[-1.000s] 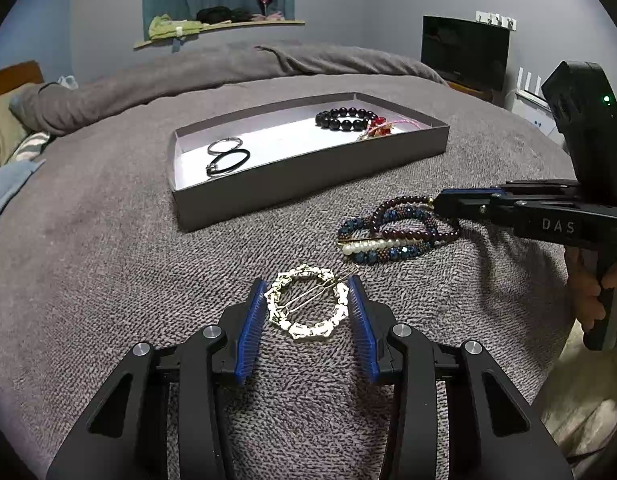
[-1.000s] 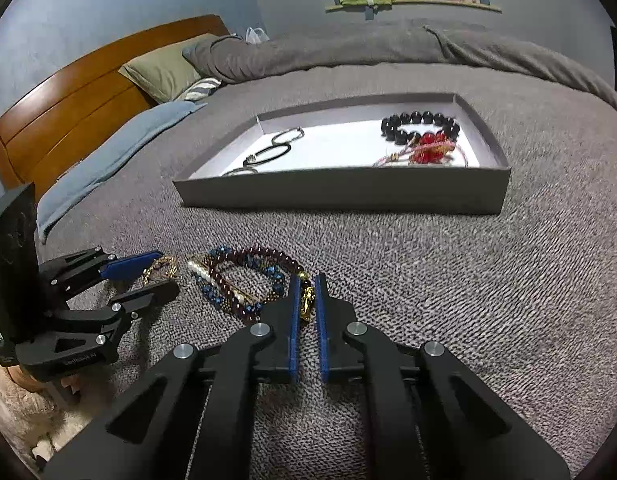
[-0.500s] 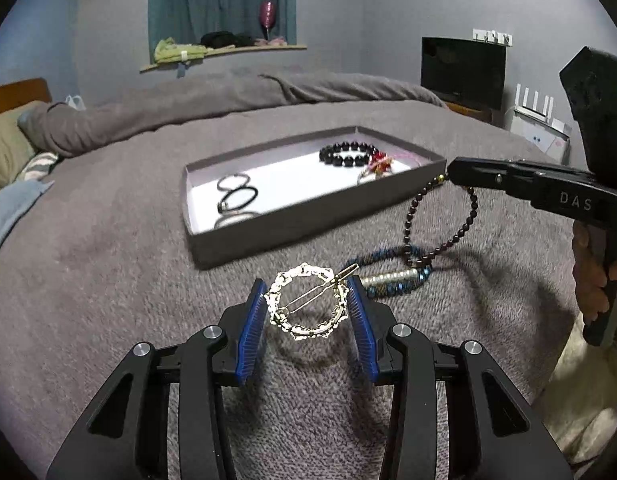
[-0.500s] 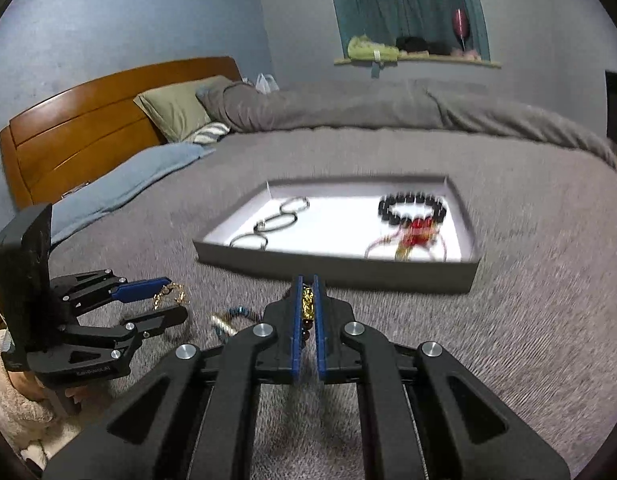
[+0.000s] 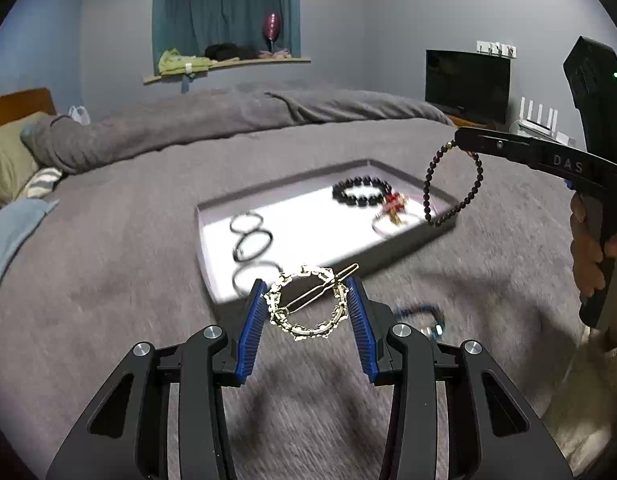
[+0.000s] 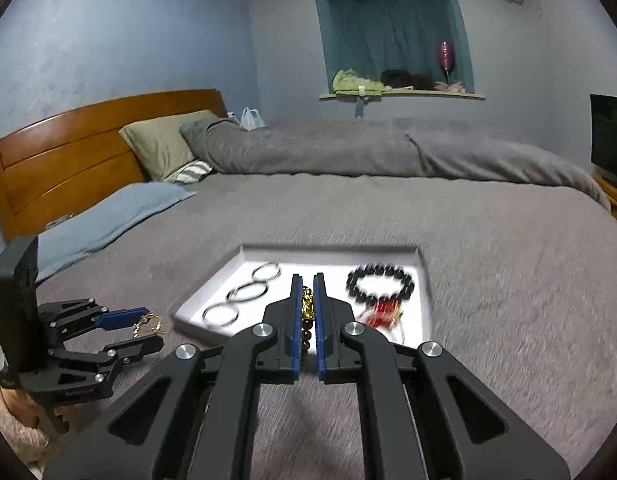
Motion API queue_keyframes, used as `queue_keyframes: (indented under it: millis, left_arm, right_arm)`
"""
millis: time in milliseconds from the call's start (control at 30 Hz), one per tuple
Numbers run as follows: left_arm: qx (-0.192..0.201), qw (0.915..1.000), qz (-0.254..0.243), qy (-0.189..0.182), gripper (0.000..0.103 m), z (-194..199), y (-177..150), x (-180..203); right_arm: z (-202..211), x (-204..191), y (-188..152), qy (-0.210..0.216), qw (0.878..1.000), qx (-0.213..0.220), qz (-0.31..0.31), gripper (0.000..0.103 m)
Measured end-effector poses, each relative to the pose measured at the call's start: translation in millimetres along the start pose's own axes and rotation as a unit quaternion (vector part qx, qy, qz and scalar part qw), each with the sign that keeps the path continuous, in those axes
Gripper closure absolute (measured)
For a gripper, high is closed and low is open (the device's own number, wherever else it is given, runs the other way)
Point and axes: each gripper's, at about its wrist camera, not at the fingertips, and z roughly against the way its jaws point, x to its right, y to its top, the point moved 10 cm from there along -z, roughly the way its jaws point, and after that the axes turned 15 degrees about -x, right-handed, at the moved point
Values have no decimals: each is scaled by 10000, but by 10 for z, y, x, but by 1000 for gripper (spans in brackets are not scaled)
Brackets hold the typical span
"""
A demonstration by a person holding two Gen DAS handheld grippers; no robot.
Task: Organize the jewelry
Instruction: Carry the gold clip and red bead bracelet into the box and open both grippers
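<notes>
Left gripper (image 5: 306, 306) clamped around gold circular hair clip (image 5: 307, 307), right gripper (image 6: 307, 294) pinching dark beaded bracelet (image 5: 452, 184) dangling below its tips, tray (image 5: 212, 276) just ahead

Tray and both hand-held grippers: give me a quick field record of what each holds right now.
left hand-held gripper: shut on gold ring hair clip, held above the bedspread
right hand-held gripper: shut on dark red bead bracelet, loop hanging free over the tray's right end
tray: three rings at left; black bead bracelet and red charm piece at right
left on bedspread: blue bead bracelet, partly hidden
</notes>
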Motion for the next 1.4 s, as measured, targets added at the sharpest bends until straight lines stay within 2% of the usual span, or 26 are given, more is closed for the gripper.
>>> queue_keyframes:
  millis: [233,400,533,633,767,1000,1400]
  left_arm:
    - [-119,9998,110,-137,60,-284,485,-147]
    - [-392,9988,255,-162,60,-645,778,-300]
    - [-780,9964,192,-255,60,-948,968,-343]
    - [-1023,9945,41,-211,60,-1142,1076,-349]
    - [-1347,9907,-101,-178,60,-1391,1114,-340]
    - [-1993,9797,-61,-221,60,-1784,1094,-328]
    - [-2296,9732,-59,-113,60,-2012,1079,-362]
  right_arm:
    - [-326,186,387,22,9996,93,-249,97]
    - [-694,181,502,416,9981,-116,-437,97]
    - [-985,174,482,713,9954,-375,-522,97]
    - [-1180,234,429,766,9929,-610,-669,97]
    - [-1375,399,318,702,9883,-948,-964,97]
    - [-1612,540,168,557,9804,-1389,-1279,97]
    - [-1770,528,30,544,9747,-1727,-1313,97]
